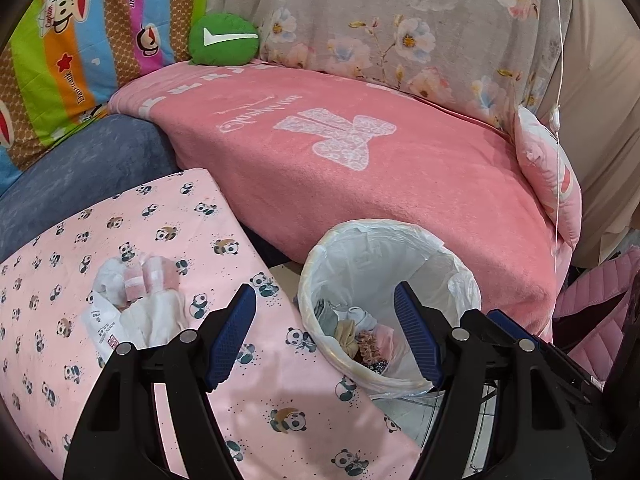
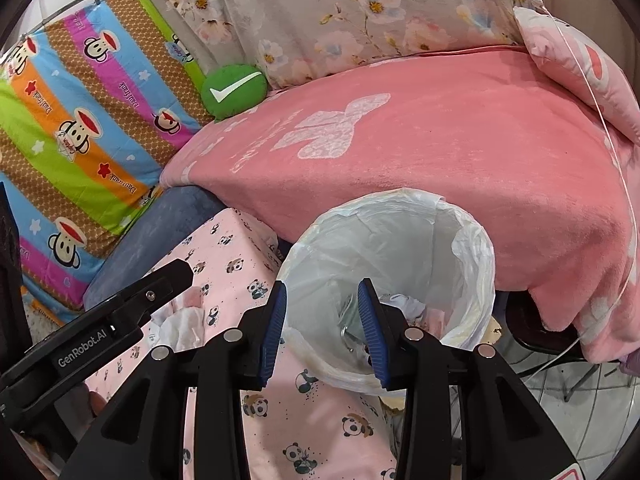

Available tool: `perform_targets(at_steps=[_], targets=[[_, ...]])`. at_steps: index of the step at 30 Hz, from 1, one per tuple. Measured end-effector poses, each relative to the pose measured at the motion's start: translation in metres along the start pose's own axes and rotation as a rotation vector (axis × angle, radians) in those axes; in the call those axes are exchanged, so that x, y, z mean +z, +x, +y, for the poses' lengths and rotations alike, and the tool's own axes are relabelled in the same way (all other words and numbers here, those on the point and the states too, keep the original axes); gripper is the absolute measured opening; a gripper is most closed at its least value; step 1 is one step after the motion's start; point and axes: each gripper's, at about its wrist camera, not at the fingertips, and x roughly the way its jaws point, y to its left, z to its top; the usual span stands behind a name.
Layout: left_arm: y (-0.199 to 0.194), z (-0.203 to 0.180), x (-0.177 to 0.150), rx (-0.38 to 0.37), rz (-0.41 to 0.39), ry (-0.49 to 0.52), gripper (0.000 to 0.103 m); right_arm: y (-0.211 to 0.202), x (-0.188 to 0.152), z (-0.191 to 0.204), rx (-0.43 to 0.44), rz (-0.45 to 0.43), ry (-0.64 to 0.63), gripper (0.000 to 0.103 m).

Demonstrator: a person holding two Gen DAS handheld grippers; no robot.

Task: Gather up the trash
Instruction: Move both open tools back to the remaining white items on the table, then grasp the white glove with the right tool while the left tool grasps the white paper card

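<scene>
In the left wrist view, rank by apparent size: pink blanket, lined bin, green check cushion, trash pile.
1. pink blanket
2. lined bin
3. trash pile, nearer the camera, so unsure against
4. green check cushion

Bin mouth: lined bin open from above.
Flanks: pink blanket behind; panda-print surface touching left.

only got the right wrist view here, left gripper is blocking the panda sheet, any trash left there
Observer: Yes, the left wrist view shows a pile of crumpled wrappers and tissues on the panda sheet.
Operator: left gripper holding any
Observer: No, the left gripper is open and empty.
Operator: whats in the bin
Observer: The left wrist view shows crumpled scraps at the bottom of the lined bin.
</scene>
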Motion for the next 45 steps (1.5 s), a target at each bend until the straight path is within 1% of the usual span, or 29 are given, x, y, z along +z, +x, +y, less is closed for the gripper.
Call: perform_targets(at_steps=[9,10,11,13,19,20,22,25,34,36,37,39,42,43,45], targets=[[-0.008,0.022,-0.005,0.015,-0.003,-0.041,0.068,0.004,-0.008,0.025,0.013,0.011,-0.038,0.040],[-0.008,0.025,-0.006,0.017,-0.002,-0.048,0.068,0.004,-0.009,0.029,0.015,0.011,-0.042,0.041],[-0.009,0.028,-0.007,0.021,0.000,-0.055,0.068,0.004,-0.010,0.032,0.018,0.012,-0.047,0.044],[-0.009,0.036,-0.009,0.029,0.004,-0.071,0.068,0.004,-0.011,0.036,0.021,0.015,-0.054,0.046],[-0.010,0.067,-0.020,0.070,0.023,-0.133,0.070,0.010,-0.018,0.055,0.040,0.038,-0.088,0.046],[-0.010,0.071,-0.022,0.077,0.025,-0.141,0.071,0.013,-0.020,0.062,0.046,0.046,-0.099,0.046],[-0.011,0.083,-0.026,0.099,0.025,-0.163,0.078,0.016,-0.023,0.070,0.052,0.054,-0.110,0.047],[-0.013,0.102,-0.031,0.128,0.023,-0.201,0.081,0.021,-0.028,0.082,0.064,0.065,-0.131,0.050],[-0.011,0.167,-0.053,0.216,0.058,-0.295,0.082,0.054,-0.047,0.127,0.105,0.143,-0.194,0.051],[-0.008,0.182,-0.057,0.234,0.067,-0.313,0.083,0.068,-0.054,0.139,0.131,0.180,-0.195,0.051],[-0.006,0.188,-0.058,0.244,0.070,-0.319,0.083,0.071,-0.056,0.141,0.133,0.184,-0.197,0.052],[-0.001,0.203,-0.062,0.266,0.077,-0.333,0.083,0.088,-0.062,0.153,0.133,0.210,-0.212,0.052],[0.008,0.221,-0.065,0.283,0.095,-0.359,0.083,0.099,-0.066,0.165,0.129,0.222,-0.231,0.052],[0.011,0.226,-0.065,0.282,0.101,-0.368,0.083,0.111,-0.069,0.172,0.128,0.236,-0.234,0.052],[0.019,0.238,-0.067,0.283,0.116,-0.391,0.082,0.120,-0.072,0.180,0.132,0.241,-0.233,0.052]])
